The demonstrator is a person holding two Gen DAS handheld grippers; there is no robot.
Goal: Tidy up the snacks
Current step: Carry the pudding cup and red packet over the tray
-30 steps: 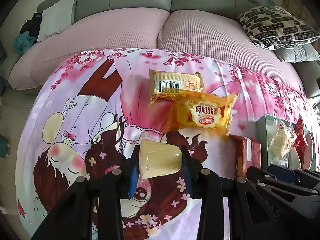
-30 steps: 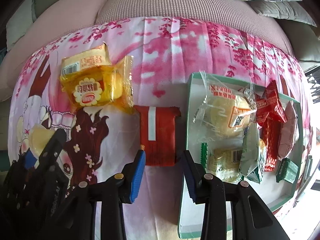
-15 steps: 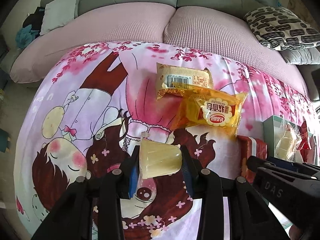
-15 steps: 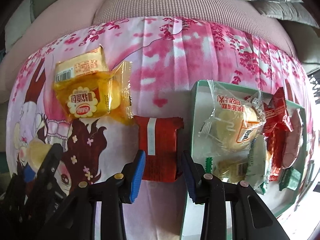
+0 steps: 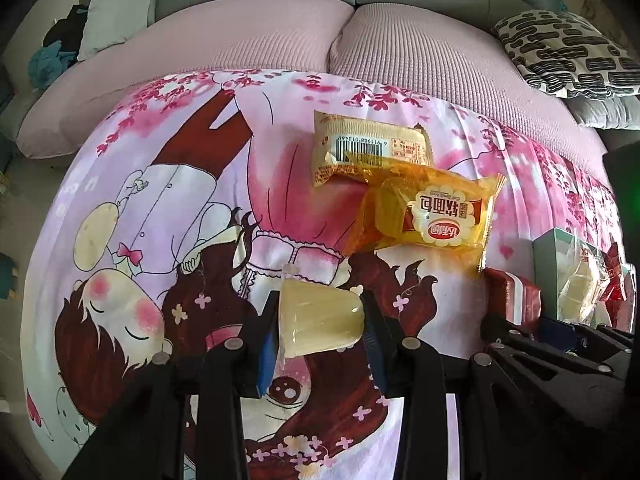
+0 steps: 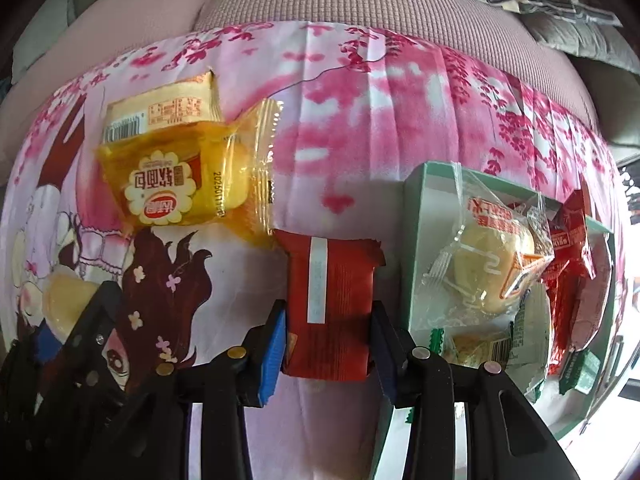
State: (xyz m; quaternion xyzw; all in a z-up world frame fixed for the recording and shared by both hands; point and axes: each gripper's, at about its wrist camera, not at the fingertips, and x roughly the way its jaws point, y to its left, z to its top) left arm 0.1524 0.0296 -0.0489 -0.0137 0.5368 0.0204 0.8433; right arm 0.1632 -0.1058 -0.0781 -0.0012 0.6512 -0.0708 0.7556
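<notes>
A pale yellow jelly cup, translucent and tapered, lies on its side pinched between the blue pads of the left claw, just above a cartoon-print cloth spread over the counter. The cloth is thin and creased, pink with cherry blossoms and a drawn girl. To the right, the right claw points down over a red foil snack packet with a white stripe and crimped ends; its blue pads sit against the packet's two sides, the jaws just beginning to part around it. Farther off, a glossy orange bread wrapper with a flower-shaped label overlaps a cream packet showing a barcode. At the right edge stands a shallow green box, holding a clear crinkled bag with a round bun, red packets and small green-edged ones. A pink ribbed sofa cushion and a black-and-white patterned pillow lie at the far side. Compared with a second ago, the right claw has dropped lower over the red packet, which then lay ahead of its tips and now sits between them; the jelly cup's grip is unchanged.
</notes>
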